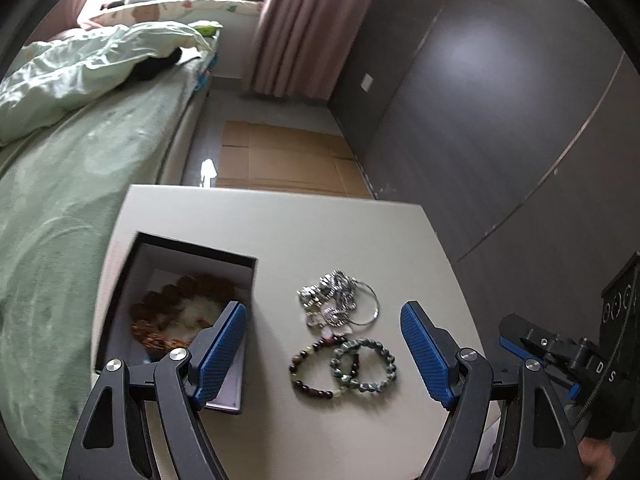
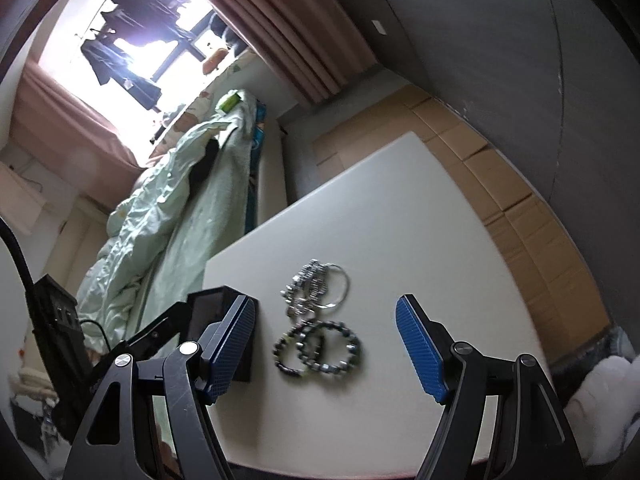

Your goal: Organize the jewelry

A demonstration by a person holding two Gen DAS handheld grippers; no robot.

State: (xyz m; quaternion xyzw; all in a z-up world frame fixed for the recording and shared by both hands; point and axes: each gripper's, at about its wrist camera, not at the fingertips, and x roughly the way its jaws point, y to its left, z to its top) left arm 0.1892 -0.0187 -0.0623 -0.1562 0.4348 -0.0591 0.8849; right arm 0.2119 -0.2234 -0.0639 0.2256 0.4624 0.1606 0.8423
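Left wrist view: we log two beaded bracelets (image 1: pixel 344 366) at 6 o'clock of the silver tangle (image 1: pixel 338 300) on the surface (image 1: pixel 320 224); light, rolling, slippery; grip across beads. Both jaws wide open, empty

On the desk (image 1: pixel 360 232), an open box (image 1: pixel 176 320) sits at the left side with beaded bracelets (image 1: pixel 176 316) inside. At its three o'clock lies a tangle of metal chains and a ring (image 1: pixel 340 300); two overlapping bead bracelets (image 1: pixel 344 364) lie just at six o'clock of that pile. A bed (image 1: pixel 80 184) runs along the desk's nine o'clock side, flattened cardboard (image 1: pixel 280 156) on the floor at twelve.
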